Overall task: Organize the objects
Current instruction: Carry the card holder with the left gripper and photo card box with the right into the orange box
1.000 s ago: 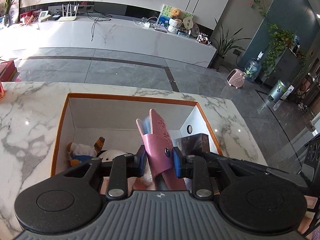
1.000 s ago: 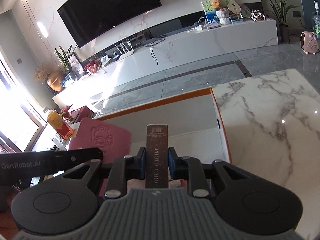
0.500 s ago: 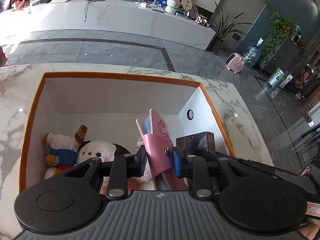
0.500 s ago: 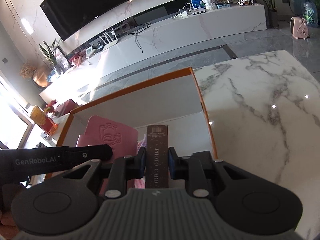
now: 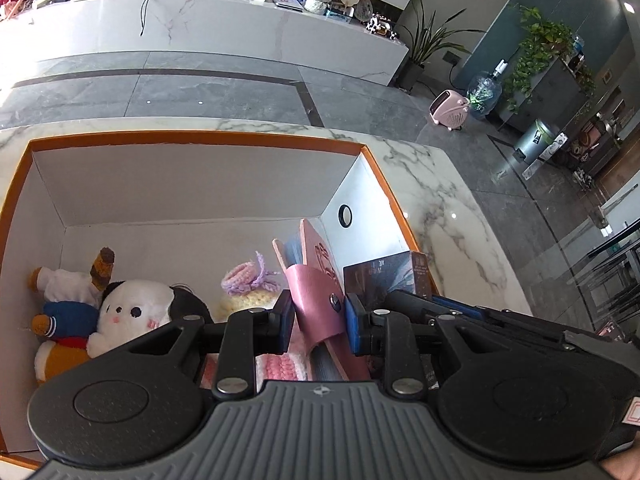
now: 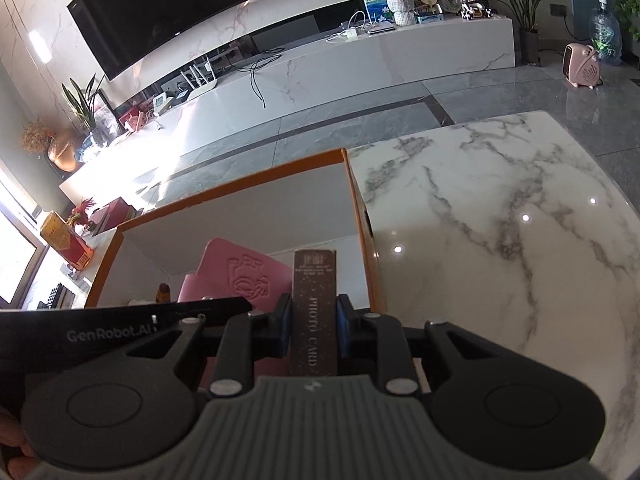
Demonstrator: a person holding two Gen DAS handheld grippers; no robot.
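An orange-rimmed white box [image 5: 192, 140] stands on the marble table [image 6: 500, 220]. My left gripper [image 5: 318, 316] is shut on a pink notebook [image 5: 316, 280] and holds it upright inside the box, near the right wall. My right gripper [image 6: 314, 316] is shut on a dark brown photo card box [image 6: 314, 280], upright beside the notebook [image 6: 240, 276]; it also shows in the left wrist view [image 5: 384, 276]. A white plush [image 5: 132, 312], a small doll [image 5: 64, 300] and crochet items [image 5: 248, 284] lie on the box floor.
The box's right wall [image 5: 360, 200] has a round hole. Marble table top extends right of the box [image 5: 440, 216]. Past the table edge are a grey tiled floor, a long white TV bench [image 6: 360, 56], plants and a pink heater [image 6: 582, 64].
Both grippers have moved forward and down into the box with their items. The plush toys and crochet items have come into fuller view.
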